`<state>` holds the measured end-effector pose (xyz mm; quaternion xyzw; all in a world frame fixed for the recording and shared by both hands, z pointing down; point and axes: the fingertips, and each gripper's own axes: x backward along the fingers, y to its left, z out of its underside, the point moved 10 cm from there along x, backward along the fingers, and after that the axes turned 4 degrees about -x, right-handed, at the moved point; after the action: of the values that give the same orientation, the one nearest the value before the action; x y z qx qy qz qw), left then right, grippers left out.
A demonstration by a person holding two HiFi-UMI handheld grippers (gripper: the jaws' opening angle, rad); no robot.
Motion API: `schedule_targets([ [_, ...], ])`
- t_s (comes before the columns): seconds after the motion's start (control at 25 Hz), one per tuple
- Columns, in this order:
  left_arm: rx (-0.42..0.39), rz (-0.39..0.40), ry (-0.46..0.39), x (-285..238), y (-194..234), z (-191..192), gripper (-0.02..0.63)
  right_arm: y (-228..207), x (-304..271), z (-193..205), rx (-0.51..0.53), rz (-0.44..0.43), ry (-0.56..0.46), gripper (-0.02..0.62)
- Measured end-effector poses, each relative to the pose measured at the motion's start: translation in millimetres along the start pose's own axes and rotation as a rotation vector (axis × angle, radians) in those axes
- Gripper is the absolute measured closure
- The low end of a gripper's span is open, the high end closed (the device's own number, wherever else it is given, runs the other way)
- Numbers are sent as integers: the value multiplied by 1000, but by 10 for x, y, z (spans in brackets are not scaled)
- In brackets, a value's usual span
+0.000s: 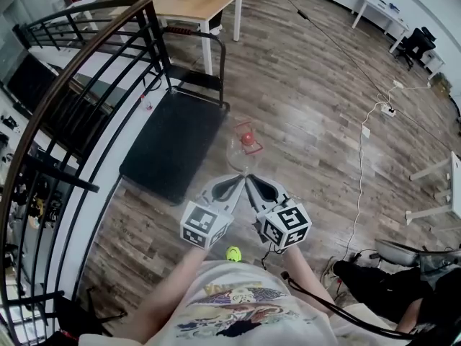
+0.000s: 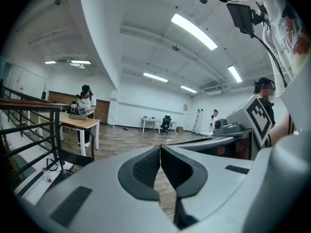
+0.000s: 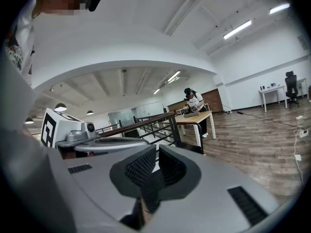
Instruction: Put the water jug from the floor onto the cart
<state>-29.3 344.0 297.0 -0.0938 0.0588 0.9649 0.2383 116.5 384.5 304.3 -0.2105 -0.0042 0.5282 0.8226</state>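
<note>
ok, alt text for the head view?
The left gripper and right gripper, both shut and side by side, point at a clear water jug with a red cap on the wood floor beside a black flat cart. A dark railing runs along the left.

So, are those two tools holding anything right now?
Nothing. The left tool and right tool are both shut and empty; the water jug sits on the floor ahead of them.

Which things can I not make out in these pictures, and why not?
- The water jug: in the head view it is small and transparent, so its fill level is unreadable.
- The same jug: in neither gripper view; the left tongs and right tongs cover the near floor.
- The wheels of the cart: head view, hidden under its deck.
</note>
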Motion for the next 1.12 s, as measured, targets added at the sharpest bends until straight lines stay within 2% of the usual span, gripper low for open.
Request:
schedule_targets([
  [0.44, -3, 76, 27, -353, 495, -19, 594, -265, -446, -122, -14, 59, 23, 566],
  [1.12, 22, 150, 48, -663, 1399, -11, 594, -440, -1300, -348, 12, 128, 80, 566],
])
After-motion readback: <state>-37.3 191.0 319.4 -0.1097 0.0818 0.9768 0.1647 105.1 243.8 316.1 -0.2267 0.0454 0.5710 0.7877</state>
